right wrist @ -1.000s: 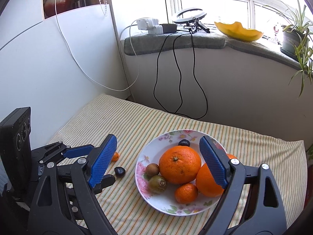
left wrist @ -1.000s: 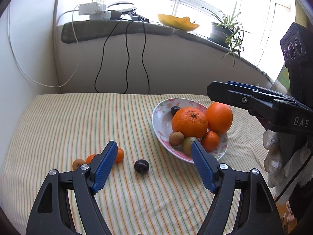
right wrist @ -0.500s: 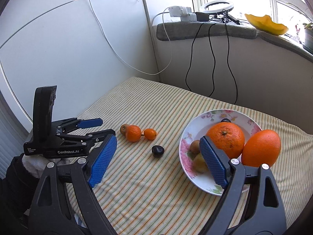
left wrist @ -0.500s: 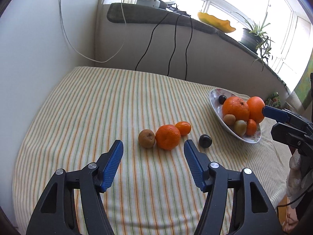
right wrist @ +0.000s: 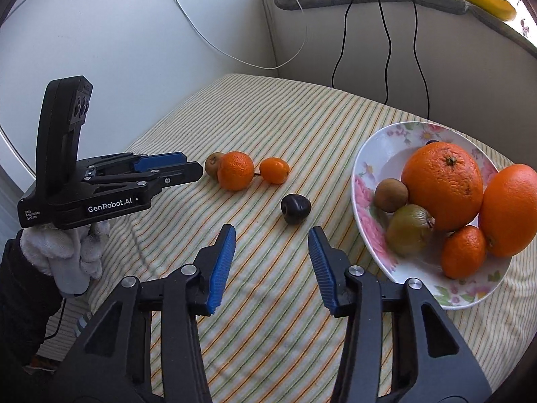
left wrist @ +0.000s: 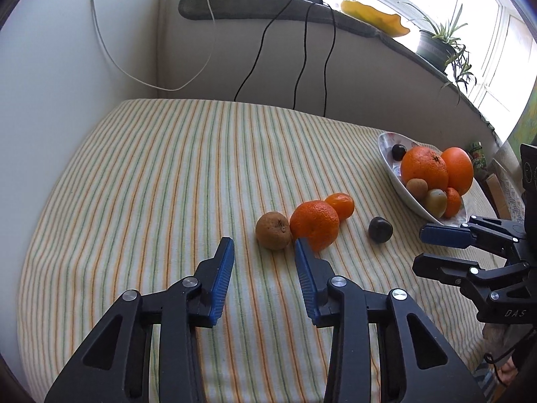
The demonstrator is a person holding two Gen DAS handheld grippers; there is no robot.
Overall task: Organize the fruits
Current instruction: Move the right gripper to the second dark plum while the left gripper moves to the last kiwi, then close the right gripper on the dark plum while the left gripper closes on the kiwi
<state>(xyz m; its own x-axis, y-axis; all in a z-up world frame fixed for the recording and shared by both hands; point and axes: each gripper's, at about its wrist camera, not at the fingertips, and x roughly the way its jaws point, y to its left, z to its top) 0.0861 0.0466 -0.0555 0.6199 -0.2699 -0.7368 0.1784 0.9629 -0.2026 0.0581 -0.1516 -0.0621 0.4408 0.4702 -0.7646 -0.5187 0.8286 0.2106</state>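
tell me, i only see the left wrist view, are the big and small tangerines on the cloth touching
Observer: No. In the right wrist view the small tangerine sits apart from the big tangerine, with a strip of striped cloth between them.
Operator: is the right gripper lined up on the plum
Observer: Roughly. The right gripper is open, and the plum lies just ahead of its gap, slightly toward the plate side, not between the fingers.
Operator: anything on the plate's inside
Observer: The plate has pink flowers printed on its inner wall.
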